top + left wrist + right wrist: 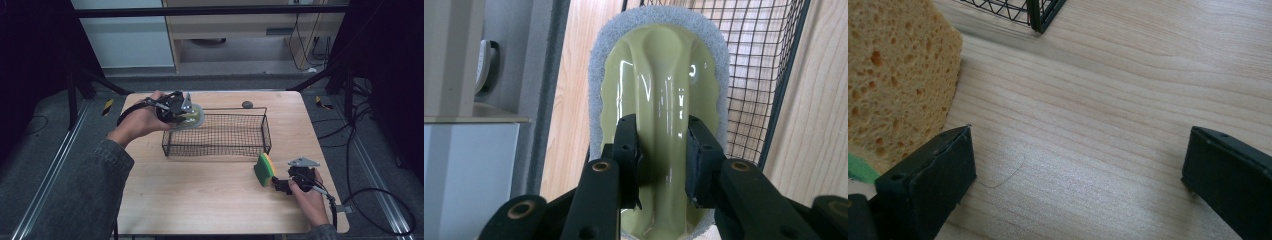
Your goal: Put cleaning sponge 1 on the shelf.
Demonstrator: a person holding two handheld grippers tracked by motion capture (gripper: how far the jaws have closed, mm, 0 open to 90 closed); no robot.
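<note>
Pale-green plastic and a grey felt rim make up the scrubber [659, 85] that the left gripper [175, 109] holds up over the near-left corner of the wire basket [260, 131]. In the left gripper view both jaws are closed on the raised ridge that runs down the scrubber's glossy back, one jaw pressed to each side of it. That ridge looks like the handle, so it seems the right place to take it. The plastic shines as if smooth, and I would guess it could slide in the jaws if the squeeze eased. It looks light and stiff in the shell, with a soft pad round the edge, so it should stand a firm pinch.

On the wooden table [200, 190], near the basket's near-right corner, a sponge [264, 169] stands on its edge, yellow with a green scouring face. The right gripper [280, 186] rests low just beside it. In the right gripper view its jaws are spread wide with bare wood between them and hold nothing, and the sponge's porous yellow side is close against the left-hand jaw. I cannot tell whether they touch. The sponge should be very light and squashy, best pinched across its flat faces.

A small grey object [247, 104] lies beyond the basket.
</note>
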